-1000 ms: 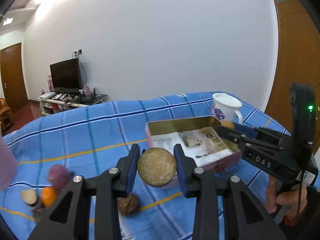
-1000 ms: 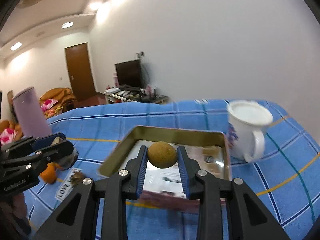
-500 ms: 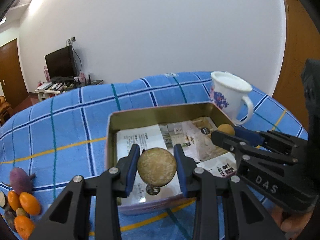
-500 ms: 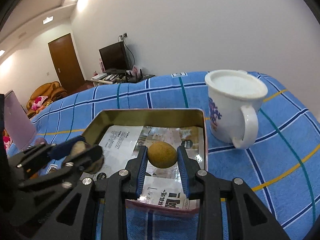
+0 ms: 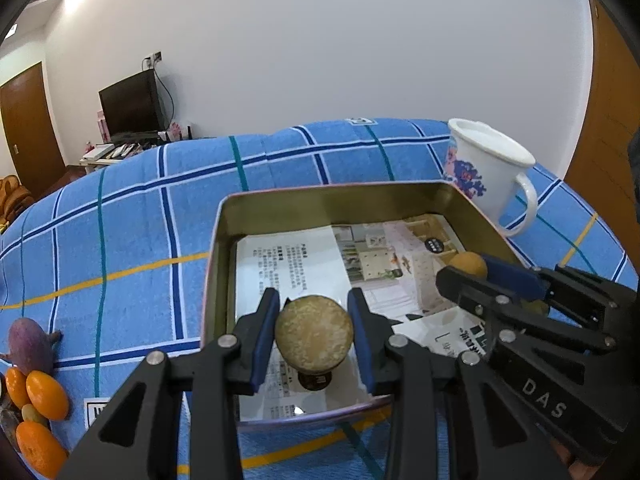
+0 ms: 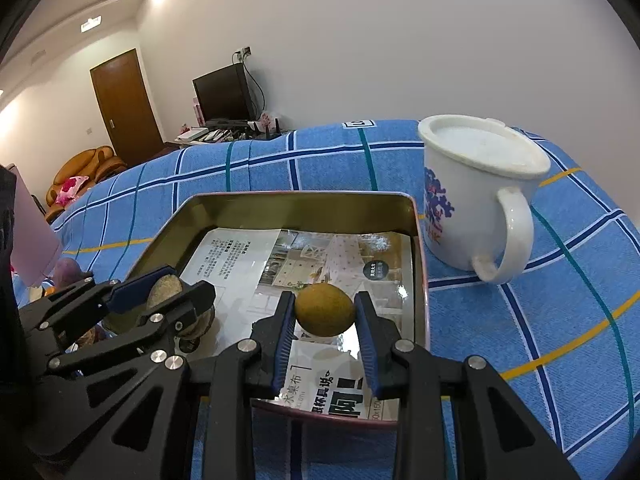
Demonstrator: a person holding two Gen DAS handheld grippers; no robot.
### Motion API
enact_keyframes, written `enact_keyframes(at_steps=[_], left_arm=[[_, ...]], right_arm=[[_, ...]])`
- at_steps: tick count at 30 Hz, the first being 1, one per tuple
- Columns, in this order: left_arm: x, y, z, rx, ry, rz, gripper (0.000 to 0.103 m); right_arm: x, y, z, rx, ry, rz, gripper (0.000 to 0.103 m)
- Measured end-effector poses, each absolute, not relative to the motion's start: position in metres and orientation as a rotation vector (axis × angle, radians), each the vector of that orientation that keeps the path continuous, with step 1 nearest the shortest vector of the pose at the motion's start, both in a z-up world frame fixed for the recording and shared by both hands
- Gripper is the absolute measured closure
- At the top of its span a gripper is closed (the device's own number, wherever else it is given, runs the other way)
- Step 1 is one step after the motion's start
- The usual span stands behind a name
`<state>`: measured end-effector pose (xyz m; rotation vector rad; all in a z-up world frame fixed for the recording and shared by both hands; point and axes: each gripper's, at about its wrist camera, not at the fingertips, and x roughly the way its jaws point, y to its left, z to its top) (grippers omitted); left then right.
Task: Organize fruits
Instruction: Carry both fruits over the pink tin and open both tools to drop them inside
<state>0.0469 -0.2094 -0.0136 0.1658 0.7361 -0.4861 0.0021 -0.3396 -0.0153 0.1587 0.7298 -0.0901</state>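
Leftmost, on the blue plaid bedspread (image 5: 132,216): loose pile of small oranges (image 5: 46,396) and a purple fruit (image 5: 30,346), not yet sorted, well apart from the tin.

My left gripper (image 5: 314,334): jaws clenched on a round tan fruit (image 5: 314,332), low over the near-left part of the open metal tin (image 5: 216,240). Risk: the glossy paper lining (image 5: 280,264) is slick and loose, so a round fruit let go from any height likely rolls or skids. I can't tell whether it touches the lining yet.

My right gripper (image 6: 324,336): jaws clenched on a yellow-green round fruit (image 6: 325,310), over the tin's near-right part. Risk: both grippers sit just beside each other inside one tin; opening either could knock the other's fingers or fruit.

Right: white mug (image 6: 476,196) stands just beside the tin's right wall. A wide swing out on my right could clip its handle and tip it.
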Motion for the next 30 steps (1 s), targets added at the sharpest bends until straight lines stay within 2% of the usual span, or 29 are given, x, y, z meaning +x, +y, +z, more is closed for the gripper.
enact_keyframes(at_steps=[15,18,20,22,23,25,30], left_arm=[[0.049,-0.211,-0.015,0.174,0.747,-0.459,0.066],[0.048,-0.211,-0.015,0.172,0.741,-0.446,0.065],[0.045,-0.210,-0.013,0.176,0.720,-0.440,0.063],[0.041,-0.211,-0.010,0.187,0.692,-0.433,0.050],[0.038,-0.211,-0.009,0.192,0.679,-0.427,0.046],[0.032,-0.209,-0.005,0.192,0.643,-0.406,0.030],[0.018,-0.197,0.009,0.170,0.539,-0.360,0.004]], right_arm=[[0.006,-0.340,-0.015,0.184,0.723,-0.078,0.070],[0.004,-0.344,-0.013,0.218,0.711,-0.062,0.067],[0.002,-0.347,-0.011,0.243,0.693,-0.052,0.058],[-0.002,-0.349,-0.007,0.258,0.662,-0.054,0.039],[-0.005,-0.350,-0.004,0.261,0.645,-0.057,0.035],[-0.011,-0.352,0.002,0.267,0.602,-0.063,0.033],[-0.023,-0.357,0.013,0.277,0.507,-0.088,0.033]])
